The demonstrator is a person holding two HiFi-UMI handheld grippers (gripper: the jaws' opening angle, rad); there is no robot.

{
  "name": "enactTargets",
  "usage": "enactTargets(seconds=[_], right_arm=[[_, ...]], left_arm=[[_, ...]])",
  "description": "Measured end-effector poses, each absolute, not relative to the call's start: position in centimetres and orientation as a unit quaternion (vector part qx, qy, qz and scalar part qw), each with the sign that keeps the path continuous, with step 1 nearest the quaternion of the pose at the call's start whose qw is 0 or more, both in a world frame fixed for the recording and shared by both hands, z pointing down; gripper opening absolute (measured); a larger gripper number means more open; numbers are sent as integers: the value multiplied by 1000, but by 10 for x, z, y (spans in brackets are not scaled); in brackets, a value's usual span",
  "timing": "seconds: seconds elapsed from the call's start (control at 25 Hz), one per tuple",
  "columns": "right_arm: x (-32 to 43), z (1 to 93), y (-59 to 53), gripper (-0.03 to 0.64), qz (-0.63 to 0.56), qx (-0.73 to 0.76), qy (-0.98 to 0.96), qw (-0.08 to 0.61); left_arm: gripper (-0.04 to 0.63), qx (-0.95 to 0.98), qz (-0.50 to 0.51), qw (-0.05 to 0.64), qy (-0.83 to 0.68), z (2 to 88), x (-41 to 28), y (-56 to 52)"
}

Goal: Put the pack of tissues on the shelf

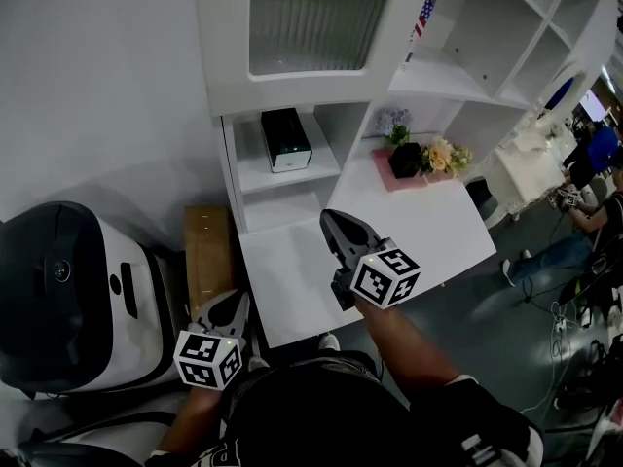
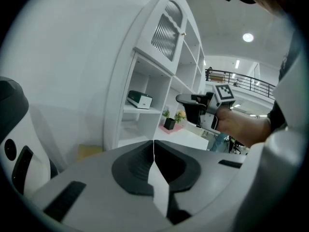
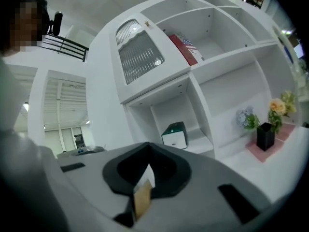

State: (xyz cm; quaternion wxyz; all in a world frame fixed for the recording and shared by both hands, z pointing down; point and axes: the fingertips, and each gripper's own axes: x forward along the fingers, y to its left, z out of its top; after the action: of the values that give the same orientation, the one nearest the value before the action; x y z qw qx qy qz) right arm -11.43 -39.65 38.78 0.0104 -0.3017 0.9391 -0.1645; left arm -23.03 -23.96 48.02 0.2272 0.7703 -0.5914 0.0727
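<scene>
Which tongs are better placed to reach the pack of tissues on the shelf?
Probably right. The right tongs hover above the desk, pointing toward the pack of tissues on the shelf; the left tongs hang farther back, beside the cardboard box.

Head view steeply downward over white shelf unit, both gripper views low, facing it

Ahead of the right gripper stands a white shelf unit with a ribbed glass door up top, set against a plain white wall. Beneath that gripper and off to its right, a white tabletop juts out over grey floor. Farther off, a round ceiling lamp glows above a dark railing.
</scene>
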Motion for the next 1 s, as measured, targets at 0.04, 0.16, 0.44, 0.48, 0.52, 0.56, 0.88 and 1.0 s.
enactTargets(seconds=[0.04, 0.16, 0.44, 0.48, 0.52, 0.56, 0.88, 1.0], right_arm=[[-113, 390, -391, 8, -158, -303, 940, 6], [-113, 398, -375, 8, -145, -309, 940, -10], [-115, 413, -332, 8, -186, -304, 934, 0], [-116, 415, -325, 8, -189, -304, 934, 0], [-117, 416, -318, 8, -189, -304, 934, -2], [-118, 418, -312, 8, -190, -304, 934, -3], [-117, 427, -282, 8, -183, -306, 934, -16], [-110, 427, -272, 8, -184, -297, 937, -18]], left_arm=[[15, 772, 71, 227, -589, 479, -230, -239], [17, 778, 68, 226, -583, 479, -233, -235], [16, 791, 71, 221, -566, 478, -244, -226], [15, 793, 72, 221, -564, 478, -246, -224], [17, 794, 73, 221, -561, 479, -248, -222], [15, 796, 74, 221, -558, 479, -249, -220], [16, 809, 81, 216, -541, 482, -245, -214], [17, 809, 75, 212, -542, 476, -235, -210]])
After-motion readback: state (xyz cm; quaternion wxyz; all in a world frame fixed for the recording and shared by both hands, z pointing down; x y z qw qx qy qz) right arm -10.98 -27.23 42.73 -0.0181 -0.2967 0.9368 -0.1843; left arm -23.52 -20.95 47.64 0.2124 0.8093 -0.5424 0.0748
